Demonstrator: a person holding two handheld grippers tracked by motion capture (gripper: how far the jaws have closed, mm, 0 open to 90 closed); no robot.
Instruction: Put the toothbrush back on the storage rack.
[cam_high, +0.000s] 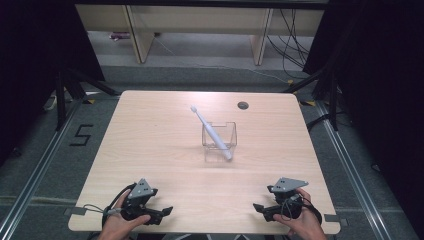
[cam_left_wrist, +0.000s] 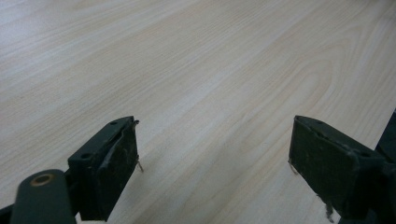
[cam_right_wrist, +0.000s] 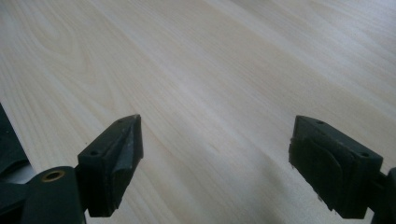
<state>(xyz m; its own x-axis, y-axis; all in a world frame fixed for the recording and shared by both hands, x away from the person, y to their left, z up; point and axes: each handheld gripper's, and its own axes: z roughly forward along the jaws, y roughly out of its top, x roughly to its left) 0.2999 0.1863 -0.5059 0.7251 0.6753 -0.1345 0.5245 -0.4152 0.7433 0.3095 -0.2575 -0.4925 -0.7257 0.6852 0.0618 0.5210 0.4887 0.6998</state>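
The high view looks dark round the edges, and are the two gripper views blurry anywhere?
High view: table brightly lit, surroundings black, clear box barely visible. Left gripper view: wood grain sharp, jaws soft. Right gripper view: far tabletop washes out pale.

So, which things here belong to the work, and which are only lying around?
Belong to the work:
- white toothbrush, leaning in the clear box
- clear box near the table's middle
- left gripper, open
- right gripper, open

Only lying around:
- dark round hole in the table
- cables on the floor behind
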